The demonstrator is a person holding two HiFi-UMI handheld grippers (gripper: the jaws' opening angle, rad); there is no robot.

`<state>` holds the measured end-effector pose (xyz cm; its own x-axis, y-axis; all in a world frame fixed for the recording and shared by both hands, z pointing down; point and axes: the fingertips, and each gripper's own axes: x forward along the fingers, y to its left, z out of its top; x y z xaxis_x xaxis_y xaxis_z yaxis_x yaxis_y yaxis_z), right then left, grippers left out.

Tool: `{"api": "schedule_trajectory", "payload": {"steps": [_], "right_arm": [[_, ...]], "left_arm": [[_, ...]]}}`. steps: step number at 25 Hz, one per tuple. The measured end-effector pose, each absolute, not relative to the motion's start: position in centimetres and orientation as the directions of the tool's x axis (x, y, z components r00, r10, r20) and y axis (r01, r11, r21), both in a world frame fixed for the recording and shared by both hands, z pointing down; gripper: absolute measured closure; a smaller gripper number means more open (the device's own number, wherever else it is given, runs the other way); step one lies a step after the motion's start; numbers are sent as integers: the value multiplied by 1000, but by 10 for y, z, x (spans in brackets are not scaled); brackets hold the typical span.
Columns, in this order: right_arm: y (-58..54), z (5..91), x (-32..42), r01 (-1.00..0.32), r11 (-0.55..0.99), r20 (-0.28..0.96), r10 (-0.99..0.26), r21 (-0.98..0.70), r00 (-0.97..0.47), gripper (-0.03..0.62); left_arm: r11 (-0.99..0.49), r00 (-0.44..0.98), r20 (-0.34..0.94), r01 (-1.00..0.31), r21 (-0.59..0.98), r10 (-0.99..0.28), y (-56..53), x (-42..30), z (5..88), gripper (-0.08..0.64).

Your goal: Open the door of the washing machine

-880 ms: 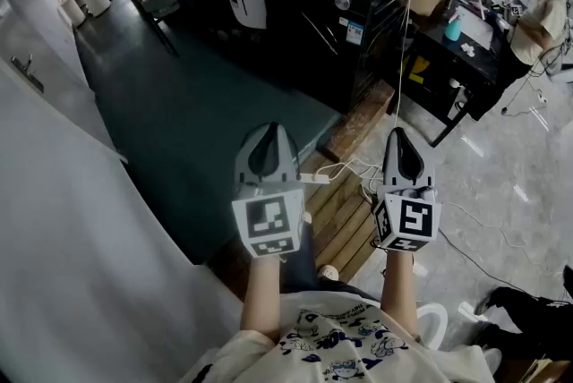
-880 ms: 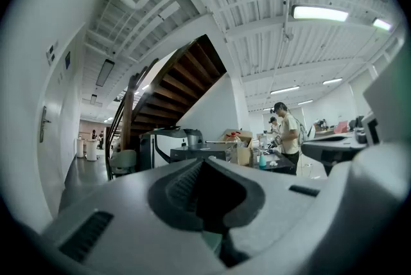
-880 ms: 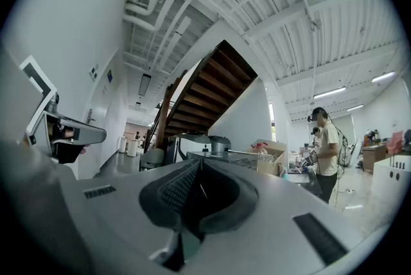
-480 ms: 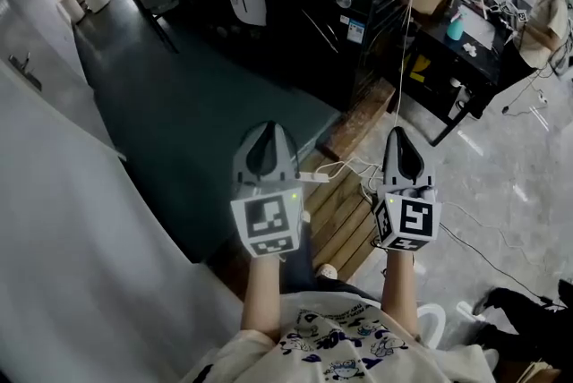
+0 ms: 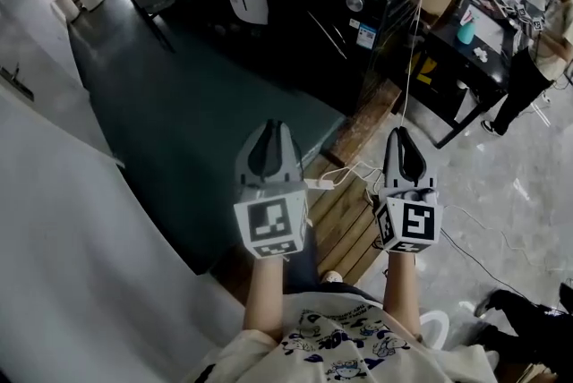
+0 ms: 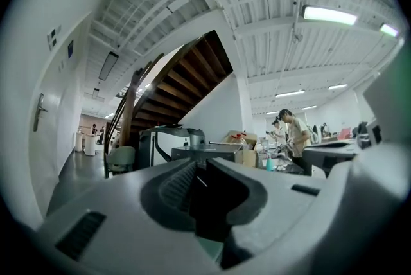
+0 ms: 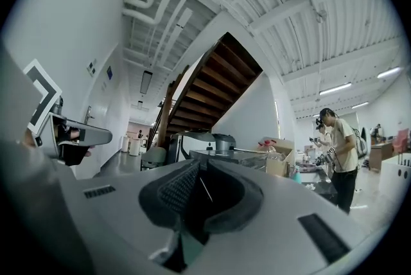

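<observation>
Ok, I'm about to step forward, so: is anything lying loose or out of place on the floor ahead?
Yes: a white cable with a plug block lies loose across the wooden pallet directly ahead, snaking rather than tidied away. It looks like a trip hazard. Nothing looks spilled or broken.

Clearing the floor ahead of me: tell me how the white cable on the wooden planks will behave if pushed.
The white cable lies in loose curves on the wooden planks, so it is probably floppy and would bunch up rather than slide whole. It looks thin, so likely light. Its blocky white end might catch between planks.
</observation>
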<state>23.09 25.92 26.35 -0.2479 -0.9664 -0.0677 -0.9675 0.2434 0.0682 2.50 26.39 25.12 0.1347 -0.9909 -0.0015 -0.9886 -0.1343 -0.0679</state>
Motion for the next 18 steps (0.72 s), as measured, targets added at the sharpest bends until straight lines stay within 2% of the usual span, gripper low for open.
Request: {"api": "schedule_trajectory", "payload": {"steps": [3, 10, 18], "right_arm": [[229, 261, 219, -969, 237, -67, -968, 69, -242, 566], [167, 235, 196, -986, 159, -19, -987, 57, -160, 566], [121, 204, 185, -995, 84, 9, -996, 54, -83, 568]], "left_arm": [[-151, 152, -23, -987, -50, -988, 232, 16, 244, 473], [-231, 229, 34, -972, -48, -973, 150, -9, 217, 362], [-288, 285, 76, -957, -44, -956, 83, -23, 196, 345]]}}
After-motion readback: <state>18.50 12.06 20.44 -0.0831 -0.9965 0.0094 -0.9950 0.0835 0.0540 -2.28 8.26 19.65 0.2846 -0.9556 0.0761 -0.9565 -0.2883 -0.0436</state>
